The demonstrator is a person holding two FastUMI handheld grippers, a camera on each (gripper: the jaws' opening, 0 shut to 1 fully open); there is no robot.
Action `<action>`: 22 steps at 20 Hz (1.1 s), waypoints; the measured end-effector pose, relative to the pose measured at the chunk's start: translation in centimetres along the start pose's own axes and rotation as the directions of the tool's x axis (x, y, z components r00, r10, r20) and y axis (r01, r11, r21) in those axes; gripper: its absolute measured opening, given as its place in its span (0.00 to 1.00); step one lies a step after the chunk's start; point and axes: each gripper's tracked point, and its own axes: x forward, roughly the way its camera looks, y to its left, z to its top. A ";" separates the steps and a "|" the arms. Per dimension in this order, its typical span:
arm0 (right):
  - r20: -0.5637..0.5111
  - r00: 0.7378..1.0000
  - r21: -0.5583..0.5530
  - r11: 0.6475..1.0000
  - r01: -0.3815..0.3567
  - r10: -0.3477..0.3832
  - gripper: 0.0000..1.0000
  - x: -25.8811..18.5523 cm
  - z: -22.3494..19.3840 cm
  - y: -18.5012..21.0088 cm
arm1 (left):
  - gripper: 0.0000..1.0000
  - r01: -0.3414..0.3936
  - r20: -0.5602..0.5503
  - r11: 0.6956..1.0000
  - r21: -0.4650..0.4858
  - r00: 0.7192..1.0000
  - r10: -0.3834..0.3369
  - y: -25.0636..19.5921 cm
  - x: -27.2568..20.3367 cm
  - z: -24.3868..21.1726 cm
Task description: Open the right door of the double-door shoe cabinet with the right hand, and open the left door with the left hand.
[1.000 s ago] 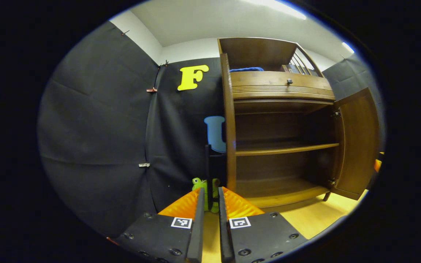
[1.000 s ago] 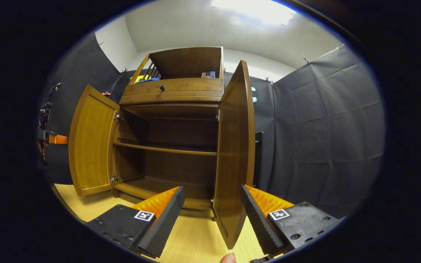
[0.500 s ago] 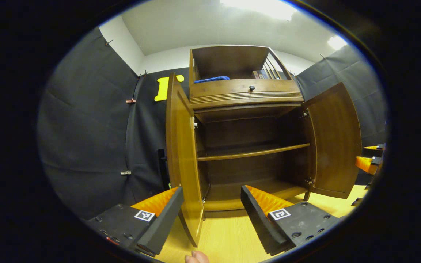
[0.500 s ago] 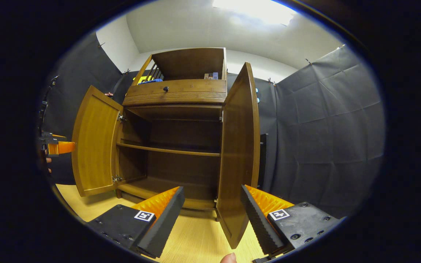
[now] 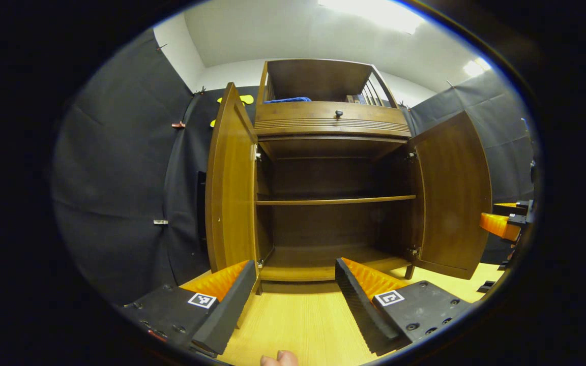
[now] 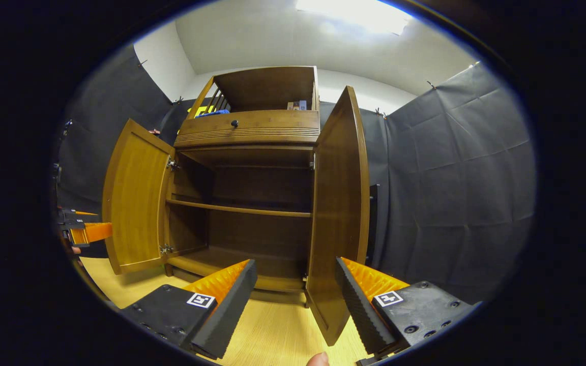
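Both tongs stand released, with nothing between their fingers. Ahead of the left gripper (image 5: 293,300) is the brown wooden double-door shoe cabinet (image 5: 331,203) on the light wooden floor (image 5: 303,325). Its left door (image 5: 229,178) is swung open, with its lower corner just beside this gripper's left finger. The right gripper (image 6: 295,302) has the open right door (image 6: 339,203) directly ahead, with the door's lower edge reaching down between its spread fingers. Farther in, one wooden shelf (image 5: 333,201) crosses the dark inside. Above is a drawer with a dark round knob (image 5: 339,113).
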 end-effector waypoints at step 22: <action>-0.006 1.000 0.009 1.000 -0.005 0.005 0.97 0.2 -0.1 0.0 | 1.00 -0.012 0.014 1.000 -0.011 1.000 0.012 -0.4 -0.2 -0.1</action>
